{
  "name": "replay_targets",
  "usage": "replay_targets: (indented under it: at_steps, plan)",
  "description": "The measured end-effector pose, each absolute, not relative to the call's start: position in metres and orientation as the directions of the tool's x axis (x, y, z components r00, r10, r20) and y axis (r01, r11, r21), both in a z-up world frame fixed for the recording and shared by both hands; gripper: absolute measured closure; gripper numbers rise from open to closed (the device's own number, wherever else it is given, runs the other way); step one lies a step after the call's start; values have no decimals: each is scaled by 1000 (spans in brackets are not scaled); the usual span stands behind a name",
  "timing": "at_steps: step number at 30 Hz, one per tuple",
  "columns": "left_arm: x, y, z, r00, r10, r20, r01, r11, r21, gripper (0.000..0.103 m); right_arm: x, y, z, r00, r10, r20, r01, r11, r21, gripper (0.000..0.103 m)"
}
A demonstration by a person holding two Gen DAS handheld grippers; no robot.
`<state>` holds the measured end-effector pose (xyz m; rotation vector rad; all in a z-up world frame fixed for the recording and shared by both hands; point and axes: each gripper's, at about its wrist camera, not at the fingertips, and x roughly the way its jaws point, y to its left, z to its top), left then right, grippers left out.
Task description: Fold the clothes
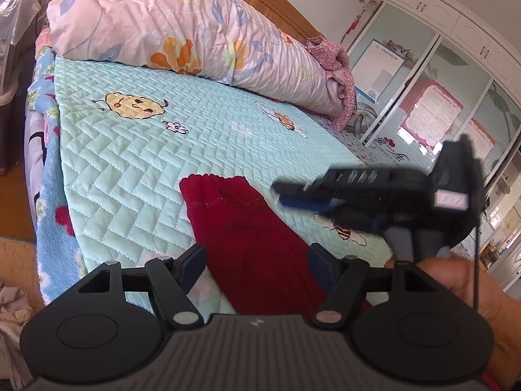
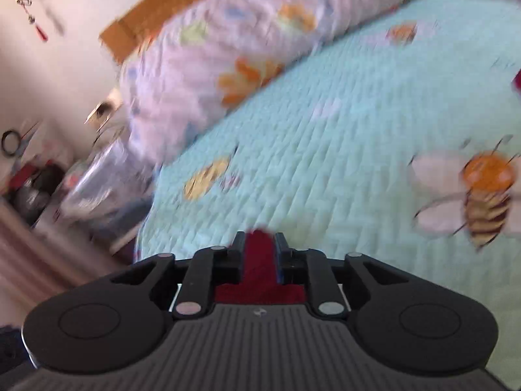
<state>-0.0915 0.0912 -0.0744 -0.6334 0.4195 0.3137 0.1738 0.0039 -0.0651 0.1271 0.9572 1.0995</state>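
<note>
A dark red garment (image 1: 247, 234) lies flat on the pale green quilted bed cover (image 1: 156, 169), its scalloped hem pointing up the bed. My left gripper (image 1: 257, 264) is open wide, a finger on either side of the garment's near part, the pads off the cloth. My right gripper (image 1: 281, 194), held by a hand (image 1: 456, 280), hovers just right of the garment and points at its edge. In the blurred right wrist view the right gripper (image 2: 260, 244) has a narrow gap, with the red garment (image 2: 260, 280) showing through and below it. I see no cloth lifted.
A rolled floral duvet (image 1: 182, 26) lies along the wooden headboard (image 1: 270, 3), with a pink patterned cloth (image 1: 338, 62) at its end. A wardrobe with glass doors (image 1: 439, 81) stands beyond the bed. Loose clothes (image 1: 9, 309) lie at lower left. Clutter (image 2: 39, 189) sits beside the bed.
</note>
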Motion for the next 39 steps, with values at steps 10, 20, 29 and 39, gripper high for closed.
replay_targets:
  at_steps: [10,20,29,39]
  plan:
    - [-60,121,-48,919,-57,-391,-240,707,-666,28,148,-85,-42,232,810,-538,-628,548,553,82]
    - [27,142,-82,795,-131,-592,-342,709,-617,31,108,-151,-95,350,725,-593,-452,685,571,102]
    - [33,140,-79,777,-93,-623,-377,723,-578,31,48,-204,-92,484,667,-567,-353,741,571,88]
    - [-6,30,-33,797,-154,-584,-209,837,-506,27,-51,-356,-74,581,610,-538,-230,758,611,71]
